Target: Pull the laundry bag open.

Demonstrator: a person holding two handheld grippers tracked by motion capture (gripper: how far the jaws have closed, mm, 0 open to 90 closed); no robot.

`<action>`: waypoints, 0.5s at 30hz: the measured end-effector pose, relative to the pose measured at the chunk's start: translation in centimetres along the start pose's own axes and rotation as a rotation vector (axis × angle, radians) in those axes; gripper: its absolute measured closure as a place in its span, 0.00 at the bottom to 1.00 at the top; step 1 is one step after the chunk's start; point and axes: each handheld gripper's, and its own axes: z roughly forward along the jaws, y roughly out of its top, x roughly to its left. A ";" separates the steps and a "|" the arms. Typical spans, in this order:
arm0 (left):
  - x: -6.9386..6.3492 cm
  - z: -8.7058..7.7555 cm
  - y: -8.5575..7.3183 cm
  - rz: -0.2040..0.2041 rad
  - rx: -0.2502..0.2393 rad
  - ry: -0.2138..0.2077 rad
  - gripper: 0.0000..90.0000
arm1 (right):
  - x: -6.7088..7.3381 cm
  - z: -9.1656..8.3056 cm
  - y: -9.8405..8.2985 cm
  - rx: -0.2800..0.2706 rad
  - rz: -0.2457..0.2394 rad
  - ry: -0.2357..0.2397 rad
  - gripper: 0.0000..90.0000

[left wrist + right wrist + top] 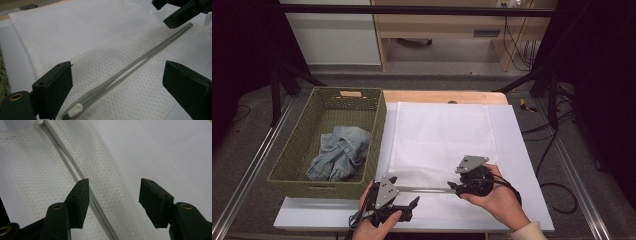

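Observation:
A white mesh bag (439, 135) lies flat on the table, its grey zipper (427, 189) running along the near edge. My left gripper (403, 191) stands at the zipper's left end with its jaws wide open. In the left gripper view (118, 72) the zipper (130, 71) passes between the jaws and its white pull (75, 109) lies near the left jaw. My right gripper (454, 187) is at the zipper's right end. In the right gripper view (113, 187) its jaws stand partly apart over the mesh, and the zipper (67, 162) runs under the left jaw, not pinched.
A woven olive basket (292, 150) stands left of the bag, with blue denim clothing (339, 152) inside. The bag rests on a white board (512, 150) over a wooden table. Black frame legs and cables stand on the floor to the right.

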 end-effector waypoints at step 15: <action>-0.2 0.0 -0.5 0.024 0.035 0.007 0.11 | 2.6 3.9 0.3 0.003 -0.088 0.104 0.73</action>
